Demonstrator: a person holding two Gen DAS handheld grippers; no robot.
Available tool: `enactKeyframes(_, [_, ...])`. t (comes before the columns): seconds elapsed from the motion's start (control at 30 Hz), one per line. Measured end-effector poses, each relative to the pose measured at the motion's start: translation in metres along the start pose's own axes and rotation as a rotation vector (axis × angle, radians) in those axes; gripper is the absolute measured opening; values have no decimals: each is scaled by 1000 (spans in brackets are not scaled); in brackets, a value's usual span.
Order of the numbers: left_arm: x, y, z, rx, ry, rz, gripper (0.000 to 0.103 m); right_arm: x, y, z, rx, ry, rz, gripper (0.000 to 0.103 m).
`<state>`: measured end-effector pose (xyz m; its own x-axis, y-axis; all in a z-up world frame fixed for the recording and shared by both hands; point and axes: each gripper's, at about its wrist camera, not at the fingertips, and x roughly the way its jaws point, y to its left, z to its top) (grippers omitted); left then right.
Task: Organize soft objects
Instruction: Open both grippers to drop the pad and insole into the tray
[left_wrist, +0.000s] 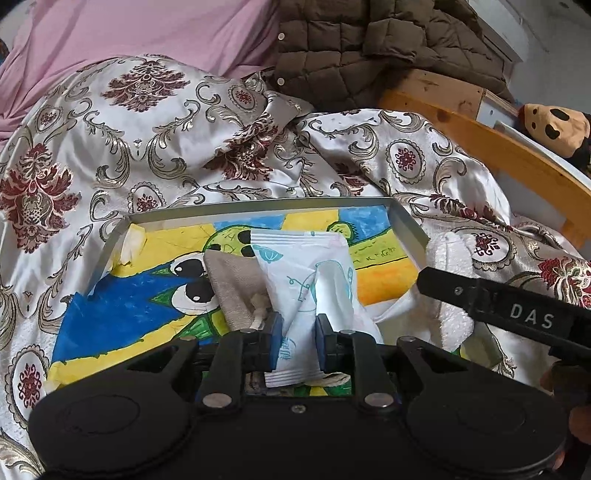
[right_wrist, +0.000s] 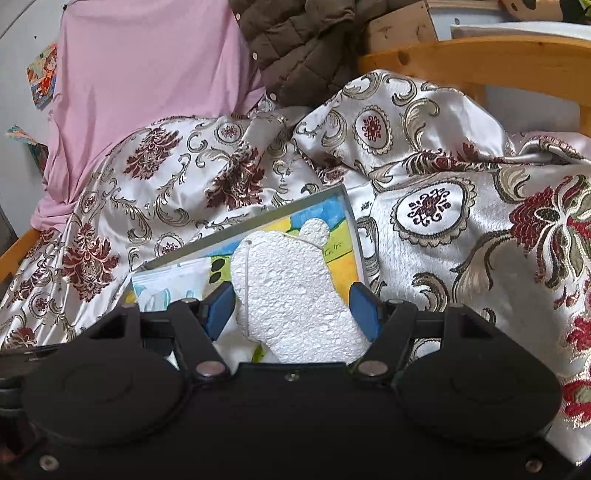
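Observation:
A metal tray (left_wrist: 258, 206) lined with a colourful drawing lies on the patterned bedspread. My left gripper (left_wrist: 298, 341) is shut on a white tissue pack (left_wrist: 306, 280) with teal print, held over the tray. A beige cloth (left_wrist: 236, 291) lies in the tray just left of the pack. My right gripper (right_wrist: 293, 312) has a white bear-shaped sponge (right_wrist: 291, 291) between its blue pads (right_wrist: 364, 306), over the tray's right side (right_wrist: 347, 210). The pads stand wide and touch the sponge's sides. The sponge also shows in the left wrist view (left_wrist: 448, 258) beside the right gripper's black finger (left_wrist: 491, 301).
The silver and maroon bedspread (left_wrist: 129, 147) is rumpled around the tray. A pink sheet (left_wrist: 129, 29) and a brown quilted jacket (left_wrist: 362, 44) lie behind. A wooden bed rail (left_wrist: 498, 147) runs at the right, with a plush toy (left_wrist: 557, 127) beyond it.

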<state>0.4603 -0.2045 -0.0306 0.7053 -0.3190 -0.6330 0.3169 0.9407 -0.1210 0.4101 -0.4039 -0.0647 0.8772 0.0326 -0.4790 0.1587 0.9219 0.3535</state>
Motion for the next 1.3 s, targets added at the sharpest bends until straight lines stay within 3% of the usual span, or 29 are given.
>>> enactKeyframes(0.33, [-5,-9,3,45,5,-10,37,3,4,2,-26,13,-3,66])
enactKeyframes(0.57, [-20,-6,4,44,-30,-12,56,-7,8,10,-41,-13,11,78])
enactKeyframes(0.67, [-32,-4,4,31,-46,0,66,-17,11,14,-61,-29,11,89])
enactKeyframes(0.9, [-75,6,7,-15,-102,28,84,-58,27,29,-110,-89,-4,101])
enactKeyframes(1.07, [-118,14,6,-84,-171,49,98,-100,39,39,-123,-140,10,102])
enactKeyframes(1.3, [-183,17,-4,-119,-265,52,101,-174,61,40,-225,-244,17,102])
